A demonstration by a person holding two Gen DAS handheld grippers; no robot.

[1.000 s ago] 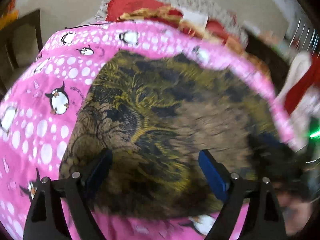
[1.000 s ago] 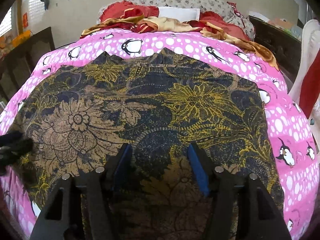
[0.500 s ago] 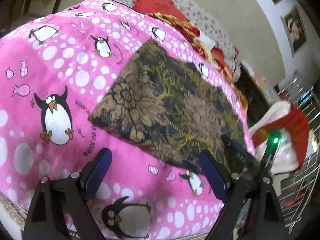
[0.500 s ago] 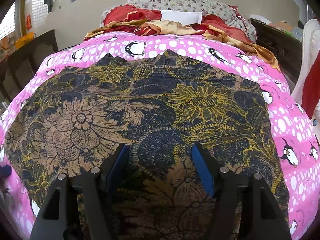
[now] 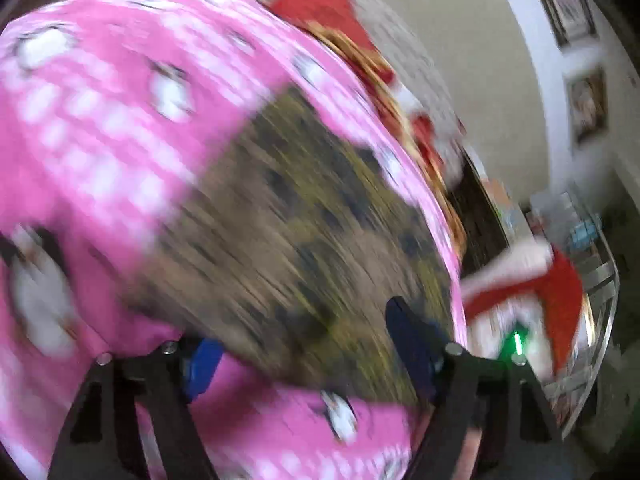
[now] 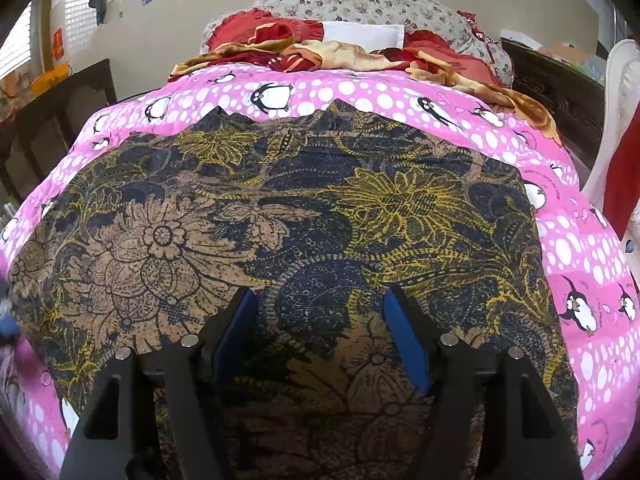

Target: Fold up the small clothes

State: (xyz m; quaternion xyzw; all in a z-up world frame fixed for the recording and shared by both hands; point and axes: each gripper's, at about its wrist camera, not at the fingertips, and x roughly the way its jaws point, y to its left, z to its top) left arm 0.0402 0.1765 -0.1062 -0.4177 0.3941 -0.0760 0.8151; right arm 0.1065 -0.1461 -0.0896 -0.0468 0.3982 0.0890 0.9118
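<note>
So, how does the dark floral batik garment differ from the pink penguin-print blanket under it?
The dark floral batik garment is navy, brown and yellow with flowers; the pink penguin-print blanket is bright pink with white dots and penguins. The garment is the smaller one and lies on top; the blanket spreads past it on the left, far and right sides. Both lie spread flat on the bed.

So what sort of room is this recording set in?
Most likely a bedroom: a pink penguin-print bedspread covers what looks like a bed, a floral pillow lies at its head, and framed pictures hang on the wall.
</note>
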